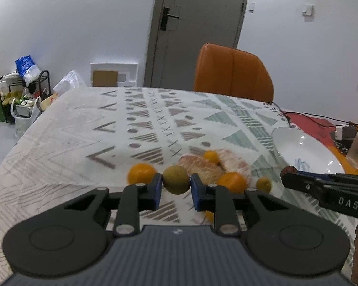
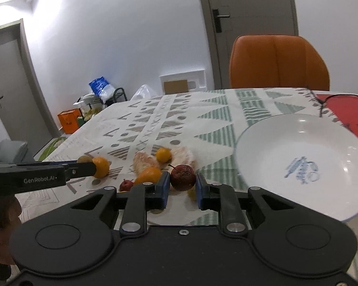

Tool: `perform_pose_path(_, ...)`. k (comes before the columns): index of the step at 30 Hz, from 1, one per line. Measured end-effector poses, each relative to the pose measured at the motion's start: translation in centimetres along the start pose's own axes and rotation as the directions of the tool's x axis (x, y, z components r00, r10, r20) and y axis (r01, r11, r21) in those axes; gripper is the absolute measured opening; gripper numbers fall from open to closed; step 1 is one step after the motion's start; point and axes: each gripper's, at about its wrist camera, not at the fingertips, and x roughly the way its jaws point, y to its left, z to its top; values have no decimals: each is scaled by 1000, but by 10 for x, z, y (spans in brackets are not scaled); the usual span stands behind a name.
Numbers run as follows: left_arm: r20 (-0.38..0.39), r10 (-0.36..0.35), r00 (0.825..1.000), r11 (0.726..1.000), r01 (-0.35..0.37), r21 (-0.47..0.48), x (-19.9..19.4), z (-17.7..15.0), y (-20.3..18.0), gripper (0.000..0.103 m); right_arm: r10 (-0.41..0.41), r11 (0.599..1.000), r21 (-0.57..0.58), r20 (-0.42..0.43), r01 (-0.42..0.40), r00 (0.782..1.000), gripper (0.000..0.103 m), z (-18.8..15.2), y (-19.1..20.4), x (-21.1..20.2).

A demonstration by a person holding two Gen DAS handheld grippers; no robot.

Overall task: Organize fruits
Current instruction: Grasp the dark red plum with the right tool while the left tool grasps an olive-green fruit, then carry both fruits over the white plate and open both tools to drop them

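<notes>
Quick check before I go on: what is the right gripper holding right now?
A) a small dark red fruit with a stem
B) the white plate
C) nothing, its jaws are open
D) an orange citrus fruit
A: in the right wrist view the right gripper has its blue pads closed on the small dark red fruit, while the white plate lies empty beside it.

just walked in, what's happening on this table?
A person is sorting fruit with two handheld grippers. The left gripper is shut on a greenish-brown round fruit; the right gripper is shut on a small dark red fruit. The white plate on the right of the patterned tablecloth is empty. Several small oranges and peeled citrus segments are still loose on the cloth.
</notes>
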Motion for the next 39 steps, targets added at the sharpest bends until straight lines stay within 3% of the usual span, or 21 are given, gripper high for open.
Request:
perform_pose_path(20,44,-83,996,994,80,76,5,19,-71,24,-58,998,44,69,55,996,21,4,-58,-37)
perform_pose_path(34,21,-111,994,988,108,114,21,19,-115,24,-100,991,90,41,96,994,21,-6,-103,-36)
perform_pose_path(39,16,-123,992,983,120,136,27,18,-131,24,-102,989,111,58,95,993,30,-10,-114,-41)
